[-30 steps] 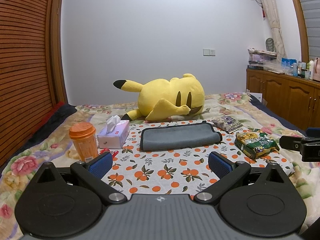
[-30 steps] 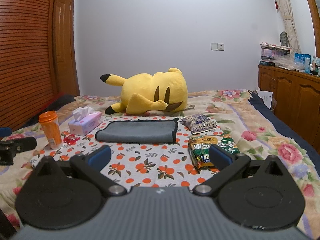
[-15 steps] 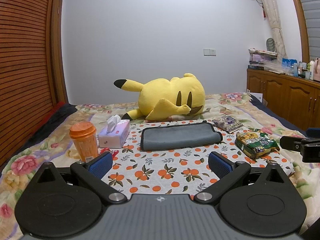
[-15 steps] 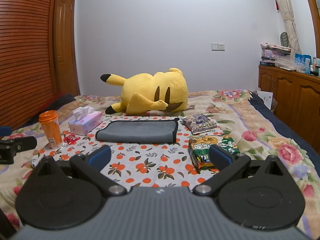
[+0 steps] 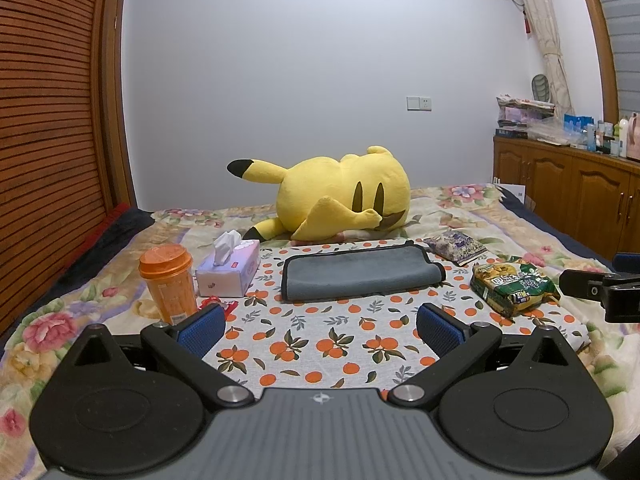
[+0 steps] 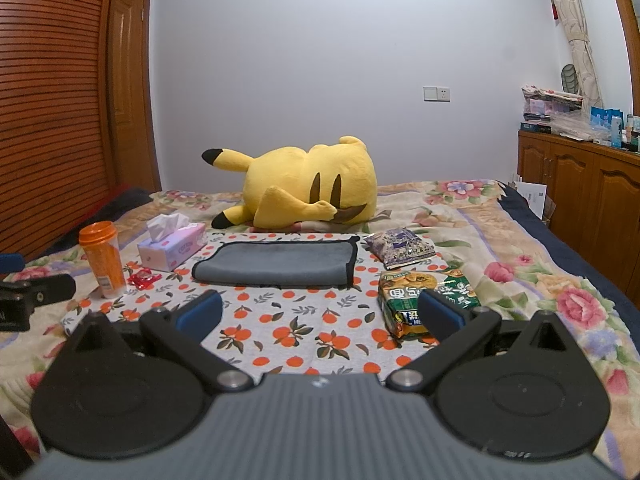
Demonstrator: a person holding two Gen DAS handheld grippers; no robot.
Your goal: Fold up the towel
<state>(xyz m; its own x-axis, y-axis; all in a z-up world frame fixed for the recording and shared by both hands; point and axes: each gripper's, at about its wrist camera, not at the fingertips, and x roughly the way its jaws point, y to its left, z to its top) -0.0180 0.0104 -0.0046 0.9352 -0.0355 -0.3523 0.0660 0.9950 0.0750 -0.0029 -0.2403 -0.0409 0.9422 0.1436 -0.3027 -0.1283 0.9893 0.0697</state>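
Bedroom light falls on a flowered bedspread [image 5: 472, 216] topped by an orange-print cloth [image 5: 320, 336], and on that cloth, in the middle of both views, lies the grey towel [image 5: 360, 270]. It looks folded over once already, its black-trimmed edge at the right end, lying flat and untouched.

Both tools hang low at the bottom of their frames, well short of the towel. The left gripper [image 5: 318, 326] has its blue pads spread wide with nothing between them; the right gripper [image 6: 320, 312] is the same, parted and empty.

Around the towel the cloth is crowded. To its left in the frame stand a pink tissue box [image 5: 230, 270] and an orange cup [image 5: 168, 284], with a red wrapper [image 6: 142, 279] near the cup. To its right lie a purple snack packet [image 5: 456, 246] and a green snack bag [image 5: 514, 288]. Behind it sprawls a yellow plush [image 5: 340, 196].

The likely trouble: the upright cup looks easy to tip if the left tool sweeps in from that side. A pinch taken too deep may catch the print cloth along with the towel and drag everything. Grabbing only the top layer would probably undo the existing fold rather than add one.
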